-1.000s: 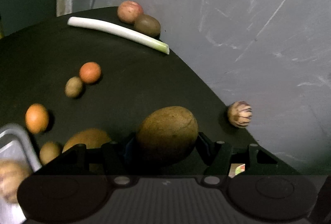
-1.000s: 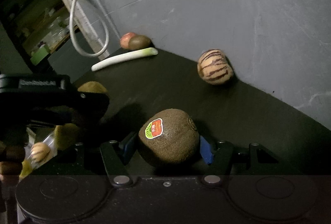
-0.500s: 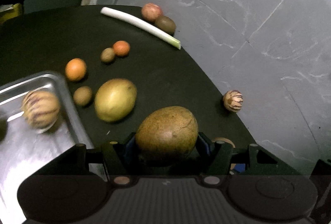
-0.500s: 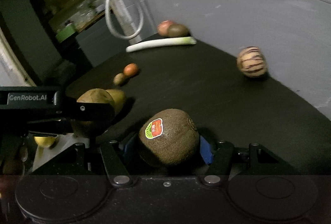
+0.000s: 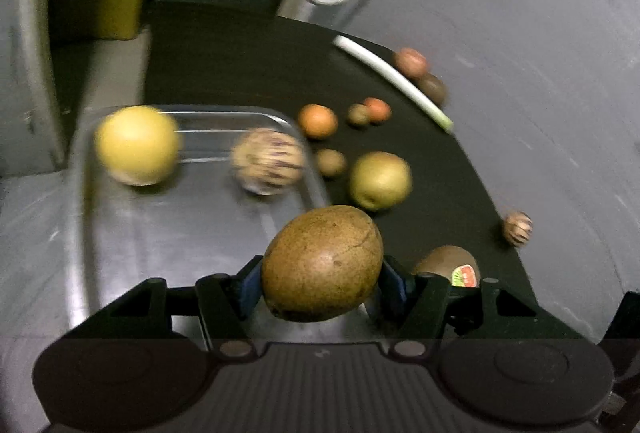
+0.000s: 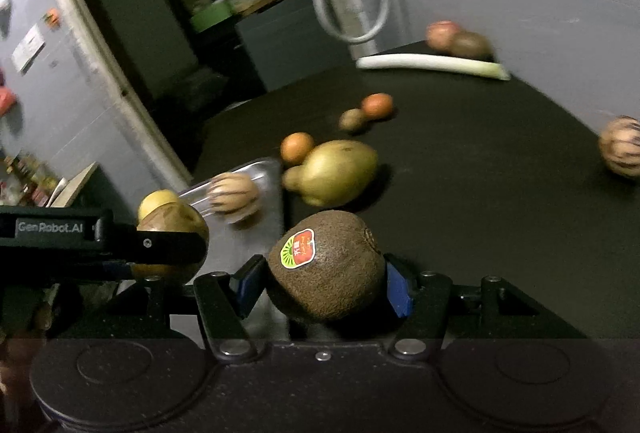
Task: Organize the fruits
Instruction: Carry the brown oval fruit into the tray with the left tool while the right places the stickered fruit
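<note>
Blue-padded fingers [image 5: 394,283] of the left gripper [image 5: 320,283] clamp a speckled brown fruit [image 5: 322,263] above the near right corner of a metal tray [image 5: 168,229]. Fingers [image 6: 396,289] of the right gripper [image 6: 324,289] squeeze a stickered kiwi [image 6: 326,265] just right of that tray. Inside the tray, toward its far end, lie a yellow fruit [image 5: 136,145] and a striped melon [image 5: 267,161], both blurred. Right of the tray, on the black table [image 5: 240,65], sit a yellow-green fruit [image 5: 380,179], small oranges, kiwis and a leek [image 5: 394,79].
</note>
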`<state>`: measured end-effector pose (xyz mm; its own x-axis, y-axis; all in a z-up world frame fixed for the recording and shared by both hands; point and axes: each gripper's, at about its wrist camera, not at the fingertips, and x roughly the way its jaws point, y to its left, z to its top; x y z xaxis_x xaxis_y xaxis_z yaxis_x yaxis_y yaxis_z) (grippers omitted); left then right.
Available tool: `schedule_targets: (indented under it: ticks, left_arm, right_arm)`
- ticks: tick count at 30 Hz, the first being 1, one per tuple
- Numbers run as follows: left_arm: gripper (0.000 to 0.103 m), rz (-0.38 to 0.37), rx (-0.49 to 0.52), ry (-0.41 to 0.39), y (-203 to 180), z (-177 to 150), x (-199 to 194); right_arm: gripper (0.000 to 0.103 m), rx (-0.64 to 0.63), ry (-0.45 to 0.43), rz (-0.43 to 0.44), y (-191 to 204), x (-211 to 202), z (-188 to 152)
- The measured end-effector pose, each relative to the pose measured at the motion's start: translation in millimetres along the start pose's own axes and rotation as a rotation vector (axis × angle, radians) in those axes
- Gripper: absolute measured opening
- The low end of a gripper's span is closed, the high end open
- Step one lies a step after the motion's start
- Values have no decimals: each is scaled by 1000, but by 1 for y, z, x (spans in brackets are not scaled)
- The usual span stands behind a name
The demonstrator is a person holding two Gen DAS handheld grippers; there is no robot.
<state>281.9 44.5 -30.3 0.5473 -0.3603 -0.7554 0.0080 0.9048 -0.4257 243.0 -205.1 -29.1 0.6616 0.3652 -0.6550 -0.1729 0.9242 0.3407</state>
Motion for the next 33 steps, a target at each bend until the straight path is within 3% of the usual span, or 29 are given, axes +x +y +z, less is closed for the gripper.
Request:
schedule_targets:
  ticks: [6,13,33]
  left_arm:
    - [65,79,-86,-31,39,1,-11]
    - [65,111,-125,-47,66,8,-9]
    - [65,127,-100,4,87,18,6]
  right_arm:
    - [64,-110,49,77,33,18,5]
    - [64,-282,82,116,76,41,8]
    - [64,-401,140,26,95,69,-4]
